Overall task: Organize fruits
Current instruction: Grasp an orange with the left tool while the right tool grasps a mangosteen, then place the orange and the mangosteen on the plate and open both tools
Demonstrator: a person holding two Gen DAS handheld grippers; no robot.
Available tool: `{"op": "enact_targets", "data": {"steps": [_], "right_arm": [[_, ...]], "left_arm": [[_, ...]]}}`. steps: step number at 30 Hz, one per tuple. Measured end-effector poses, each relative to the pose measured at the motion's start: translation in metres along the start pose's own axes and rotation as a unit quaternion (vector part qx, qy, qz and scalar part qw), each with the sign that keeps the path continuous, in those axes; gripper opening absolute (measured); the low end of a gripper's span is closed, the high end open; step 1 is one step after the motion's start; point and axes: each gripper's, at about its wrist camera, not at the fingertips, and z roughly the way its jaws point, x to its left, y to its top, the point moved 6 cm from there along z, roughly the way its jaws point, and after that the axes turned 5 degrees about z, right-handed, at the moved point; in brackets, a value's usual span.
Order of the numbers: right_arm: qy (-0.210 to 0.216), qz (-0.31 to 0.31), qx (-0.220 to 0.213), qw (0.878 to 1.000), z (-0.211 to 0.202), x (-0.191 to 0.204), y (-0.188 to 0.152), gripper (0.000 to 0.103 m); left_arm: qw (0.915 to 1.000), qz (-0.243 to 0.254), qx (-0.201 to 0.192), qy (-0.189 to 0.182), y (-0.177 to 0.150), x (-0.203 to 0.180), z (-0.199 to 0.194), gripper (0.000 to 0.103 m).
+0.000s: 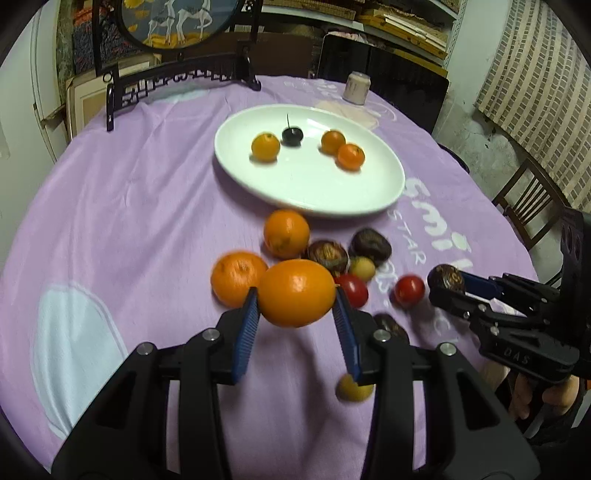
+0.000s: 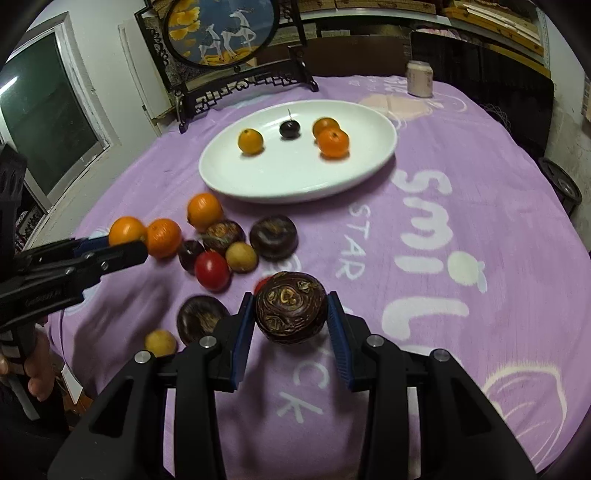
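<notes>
My left gripper (image 1: 295, 297) is shut on an orange (image 1: 296, 292) and holds it above the purple cloth; it also shows in the right wrist view (image 2: 127, 240). My right gripper (image 2: 291, 314) is shut on a dark brown wrinkled fruit (image 2: 291, 312), which also shows in the left wrist view (image 1: 446, 278). A white plate (image 1: 314, 192) holds three small oranges and a dark cherry (image 1: 292, 135). Loose on the cloth lie two oranges (image 1: 286, 233), several dark fruits (image 2: 273, 237), red tomatoes (image 2: 212, 271) and small yellow fruits (image 2: 241, 257).
A decorative round screen on a black stand (image 2: 221, 33) stands at the table's back left. A small pale can (image 2: 419, 78) stands behind the plate. A wooden chair (image 1: 532, 199) is at the right of the table.
</notes>
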Motion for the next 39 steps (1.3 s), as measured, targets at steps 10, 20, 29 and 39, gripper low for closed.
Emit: {"op": "enact_targets", "data": {"steps": [10,20,29,39], "right_arm": [[0.009,-0.036,-0.033,0.999,0.019,0.019,0.101,0.039],[-0.007,-0.04,0.013,0.999,0.111,0.01,0.156,0.039],[-0.022,-0.038,-0.011,0.999,0.116,0.004,0.161,0.053],[-0.055,0.007,-0.05,0.997,0.085,-0.03,0.152,0.056]], "left_arm": [[0.9992,0.015,-0.03,0.021,0.121,0.005,0.032,0.041],[0.999,-0.038,0.015,0.015,0.169,0.036,0.118,0.041],[0.9993,-0.034,-0.002,0.018,0.171,0.042,0.122,0.058],[0.9987,-0.047,-0.018,0.002,0.159,0.047,0.098,0.058]]}}
